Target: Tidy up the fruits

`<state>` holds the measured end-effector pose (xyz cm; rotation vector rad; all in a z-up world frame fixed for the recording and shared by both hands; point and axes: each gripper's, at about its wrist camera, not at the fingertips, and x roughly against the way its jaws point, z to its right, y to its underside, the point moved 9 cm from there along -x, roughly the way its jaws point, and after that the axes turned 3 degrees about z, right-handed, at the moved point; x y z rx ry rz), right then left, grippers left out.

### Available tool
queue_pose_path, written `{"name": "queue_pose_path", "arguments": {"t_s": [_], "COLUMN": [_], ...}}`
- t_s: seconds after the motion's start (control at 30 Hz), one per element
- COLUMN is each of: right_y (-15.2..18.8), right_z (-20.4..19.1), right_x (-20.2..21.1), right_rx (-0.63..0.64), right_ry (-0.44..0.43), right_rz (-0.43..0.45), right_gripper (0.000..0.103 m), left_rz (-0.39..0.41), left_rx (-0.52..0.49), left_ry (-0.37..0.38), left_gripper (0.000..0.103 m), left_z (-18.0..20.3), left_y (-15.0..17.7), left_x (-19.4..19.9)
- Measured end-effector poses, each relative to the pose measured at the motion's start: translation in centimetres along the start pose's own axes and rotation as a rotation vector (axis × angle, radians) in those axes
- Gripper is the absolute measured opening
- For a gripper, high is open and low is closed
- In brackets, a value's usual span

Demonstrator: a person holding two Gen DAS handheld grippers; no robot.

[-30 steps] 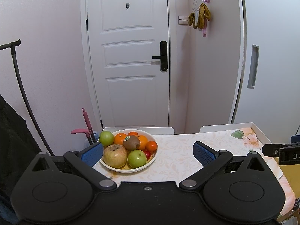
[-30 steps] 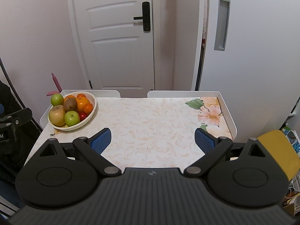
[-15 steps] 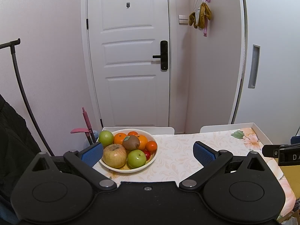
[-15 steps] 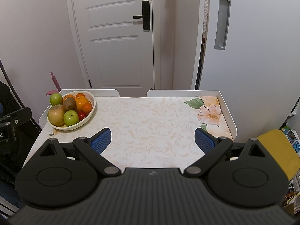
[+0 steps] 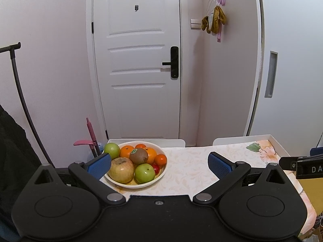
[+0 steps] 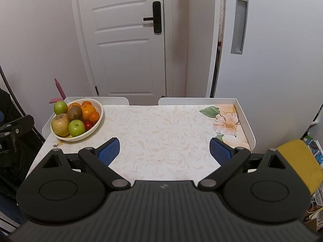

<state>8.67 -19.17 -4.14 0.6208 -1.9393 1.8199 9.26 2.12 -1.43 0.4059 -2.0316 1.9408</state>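
A cream bowl (image 5: 160,172) (image 6: 99,121) stands at the table's far left corner, heaped with fruit: a yellowish apple (image 5: 121,169) (image 6: 60,124), two green apples (image 5: 144,173) (image 5: 111,149), a kiwi (image 5: 138,155) (image 6: 74,112), oranges (image 5: 126,151) (image 6: 87,109) and small red fruit (image 5: 156,168). My left gripper (image 5: 159,163) is open, held just short of the bowl, its left pad beside the yellowish apple. My right gripper (image 6: 164,151) is open over the bare middle of the table, holding nothing.
The floral tablecloth covers a white rimmed table (image 6: 245,125). A white door (image 5: 139,60) and a white cabinet (image 6: 272,60) stand behind. A pink tool (image 5: 90,133) and a black stand (image 5: 18,84) are at left, a yellow cushion (image 6: 300,161) at right.
Both views have barely shifted; the bowl sits very slightly higher in the right wrist view. Both grippers stay open and empty.
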Motion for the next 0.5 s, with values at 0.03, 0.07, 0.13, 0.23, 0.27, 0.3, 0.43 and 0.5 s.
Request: {"name": "queue_pose_path", "arguments": {"t_s": [0.03,0.07,0.13,0.23,0.27,0.3,0.43,0.5], "right_y": [-0.01,-0.01,0.0,-0.01,-0.05,-0.04,-0.02,-0.02], "right_z": [0.01,0.0,0.0,-0.02,-0.08,-0.08,-0.05,-0.05], "right_x": [0.0,0.01,-0.03,-0.05,-0.08,-0.05,-0.1,-0.11], "right_rx": [0.0,0.0,0.0,0.001,0.001,0.0,-0.001,-0.001], "right_ry": [0.0,-0.001,0.0,0.001,0.001,0.001,0.001,0.001], "right_rz": [0.0,0.001,0.0,0.0,0.0,0.001,0.0,0.0], "right_gripper": [0.103,0.103,0.103,0.103,0.103,0.103,0.103,0.103], "left_rz": [0.002,0.004,0.007,0.005,0.006,0.005,0.013,0.019], "left_rx": [0.0,-0.002,-0.01,-0.015,-0.011,-0.006,-0.001,0.0], "left_ry": [0.0,-0.002,-0.011,-0.013,-0.01,-0.005,0.006,0.006], "left_gripper": [0.103,0.103,0.103,0.103,0.103,0.103,0.103,0.103], "left_z": [0.01,0.01,0.06,0.07,0.05,0.03,-0.22,-0.35], "left_y": [-0.05,-0.08,-0.14,-0.09,-0.08,-0.07,-0.07,-0.1], "left_x": [0.03,0.03,0.08,0.08,0.08,0.05,0.1,0.16]}}
